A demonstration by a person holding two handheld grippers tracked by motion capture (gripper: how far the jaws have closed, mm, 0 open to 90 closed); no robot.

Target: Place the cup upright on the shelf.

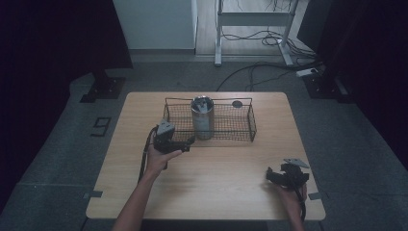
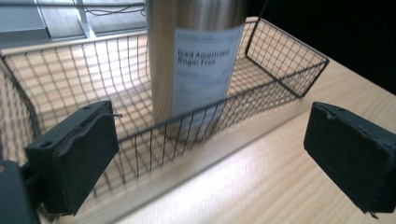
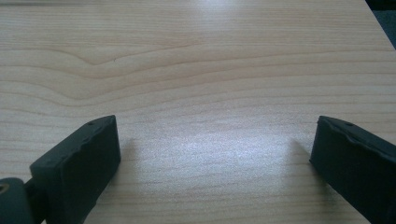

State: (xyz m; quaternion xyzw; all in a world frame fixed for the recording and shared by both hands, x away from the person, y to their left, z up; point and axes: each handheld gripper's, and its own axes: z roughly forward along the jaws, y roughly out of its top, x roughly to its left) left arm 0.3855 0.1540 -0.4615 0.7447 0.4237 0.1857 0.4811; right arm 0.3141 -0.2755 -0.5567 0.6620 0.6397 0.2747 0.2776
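Tumbler (image 2: 196,70) top cut off by frame edge; label's small print blurred.

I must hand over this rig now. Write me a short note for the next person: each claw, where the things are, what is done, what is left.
Left claw: open, holding nothing, at the near wall of the wire basket, aimed at the steel can.
Right claw: open, empty, low over the bare table near its right front corner.
Things: the can stands upright inside the basket, left of its middle; its label reads Iced Americano Sugar Free.
Done: the can is in the basket, ungripped.
Left: probably to lift the left claw over the wall and grip the can, if it must come out.
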